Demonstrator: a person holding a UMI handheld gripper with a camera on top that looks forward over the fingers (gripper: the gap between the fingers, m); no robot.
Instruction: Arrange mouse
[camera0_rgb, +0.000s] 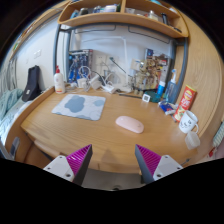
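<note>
A pale pink mouse (129, 124) lies on the wooden desk (70, 135), right of a grey mouse mat (80, 106). My gripper (113, 160) hangs well back from the desk's near edge, open, with nothing between its magenta pads (79, 159). The mouse sits beyond the fingers, a little right of the middle line between them. The mat is farther off, toward the left finger's side.
A white bottle with a red cap (59, 80) stands at the back left. An orange box (187, 99) and a white cup (188, 121) are at the right end. Shelving (120, 18) runs above the desk, with cluttered small items (150, 72) along the back.
</note>
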